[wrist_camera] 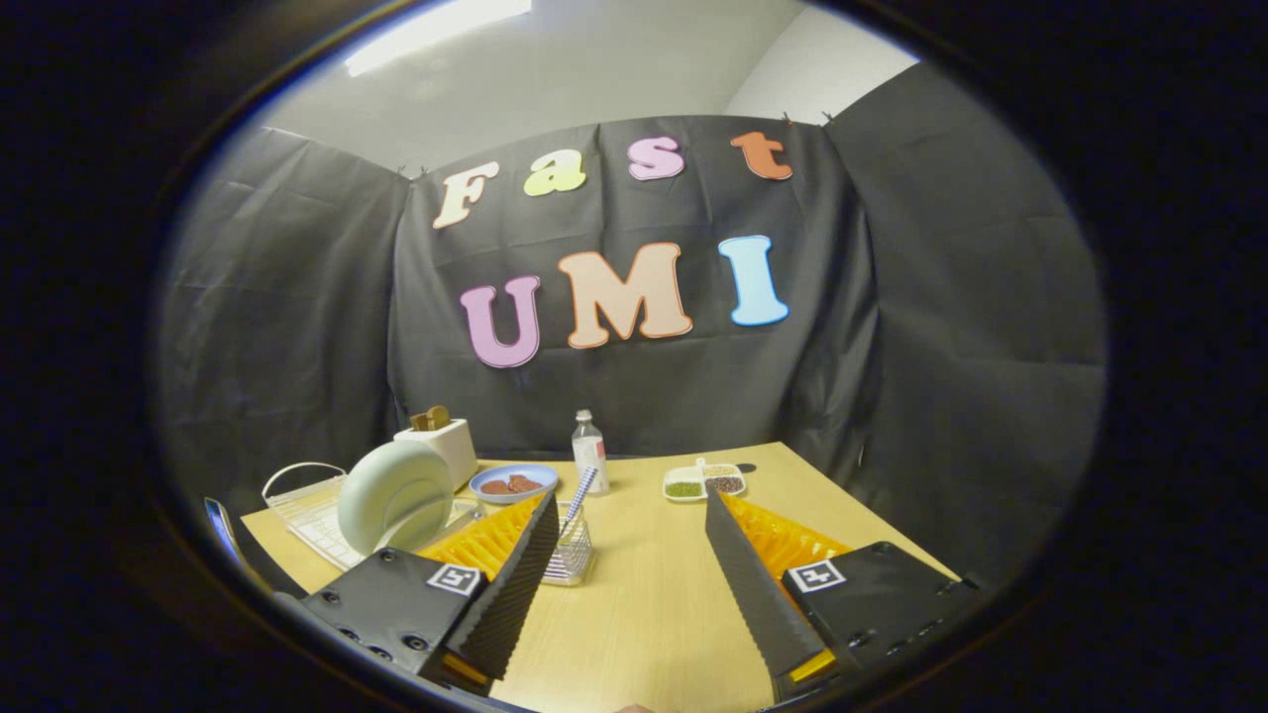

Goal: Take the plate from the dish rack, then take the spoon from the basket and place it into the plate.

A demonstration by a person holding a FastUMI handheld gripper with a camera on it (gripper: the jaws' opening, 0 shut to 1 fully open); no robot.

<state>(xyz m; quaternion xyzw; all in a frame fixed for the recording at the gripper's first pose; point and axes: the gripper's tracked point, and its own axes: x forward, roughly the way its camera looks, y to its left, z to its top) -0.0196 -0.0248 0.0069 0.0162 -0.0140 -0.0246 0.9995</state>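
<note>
A pale green plate [394, 495] stands on edge in the white wire dish rack [309, 512], to the left of and beyond the left finger. A small wire basket [572, 551] sits just past the left fingertip, and a spoon [581, 493] with a patterned handle sticks up out of it. My gripper [631, 510] is open above the wooden table [644, 594], with nothing between its fingers. The basket is partly hidden by the left finger.
A white toaster [440, 444] with toast stands behind the rack. A blue dish [513, 482] of brown food, a small bottle [589, 451] and a white divided tray [704, 481] of grains line the table's far side. The booth's black cloth wall rises behind.
</note>
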